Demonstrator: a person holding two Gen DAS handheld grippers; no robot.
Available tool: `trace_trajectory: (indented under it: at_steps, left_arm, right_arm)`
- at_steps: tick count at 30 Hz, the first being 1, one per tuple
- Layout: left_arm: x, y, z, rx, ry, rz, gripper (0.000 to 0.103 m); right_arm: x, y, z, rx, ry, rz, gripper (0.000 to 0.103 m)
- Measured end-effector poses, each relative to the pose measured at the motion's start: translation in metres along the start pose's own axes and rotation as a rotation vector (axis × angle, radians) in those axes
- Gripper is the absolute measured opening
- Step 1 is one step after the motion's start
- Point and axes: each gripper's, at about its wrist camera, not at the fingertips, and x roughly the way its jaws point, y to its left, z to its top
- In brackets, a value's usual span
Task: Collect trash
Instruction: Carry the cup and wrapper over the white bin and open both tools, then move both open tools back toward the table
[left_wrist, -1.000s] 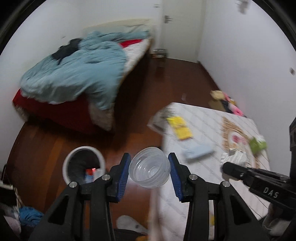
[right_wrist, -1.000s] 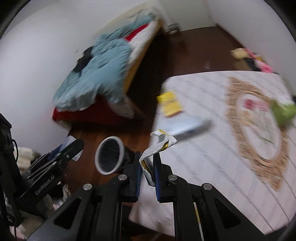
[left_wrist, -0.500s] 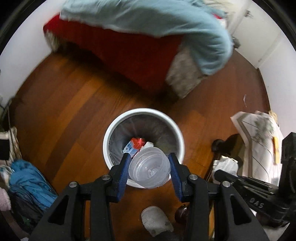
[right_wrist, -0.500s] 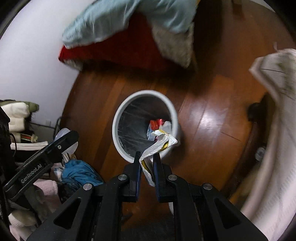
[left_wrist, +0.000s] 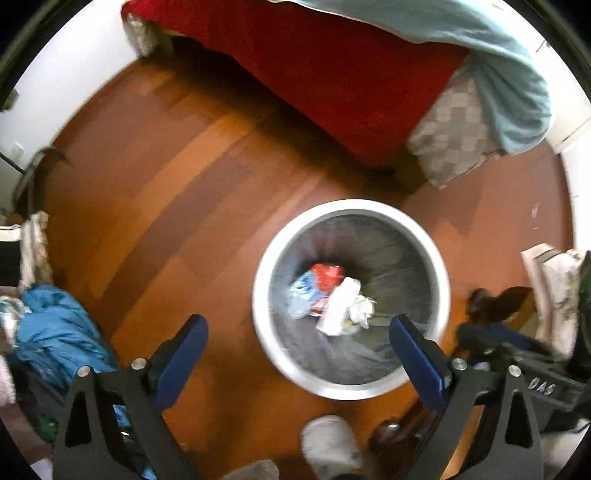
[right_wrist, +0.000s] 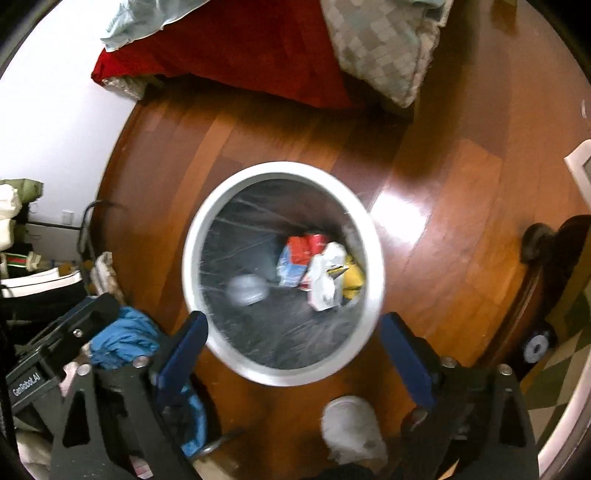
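A white round trash bin (left_wrist: 443, 280) (right_wrist: 373, 266) with a dark liner stands on the wooden floor right below both grippers. Inside lie a red and blue carton (left_wrist: 314, 282) (right_wrist: 299, 258), white crumpled paper (left_wrist: 341, 306) and the white and yellow wrapper (right_wrist: 330, 277). The clear plastic cup (right_wrist: 247, 290) lies blurred at the bin's left side. My left gripper (left_wrist: 299, 341) has its jaws opening wide, nothing between them. My right gripper (right_wrist: 293, 334) also has its jaws opening wide and empty.
A bed with a red sheet (left_wrist: 332, 66) and light blue blanket (left_wrist: 498, 55) stands beyond the bin. Blue clothes (left_wrist: 55, 332) pile at the left. A dark wooden table leg (right_wrist: 543, 258) and a person's white slipper (right_wrist: 351, 428) are near the bin.
Both grippers swung from the table down over the bin, then opened. The clear cup left the left gripper and the wrapper left the right one; both now lie in the bin.
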Motion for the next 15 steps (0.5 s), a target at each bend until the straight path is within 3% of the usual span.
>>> trace_trajectory:
  at_steps: [7,15]
  left_arm:
    - [-0.002,-0.007,-0.025,0.033,-0.032,0.1,0.1]
    - [-0.012,-0.02,-0.039,0.053,-0.049,0.126,0.1]
  right_arm:
    - [-0.006,-0.006,-0.021,-0.054,-0.019,-0.198,0.1]
    - [-0.022,0.004,-0.046,-0.088,-0.038,-0.243,0.1]
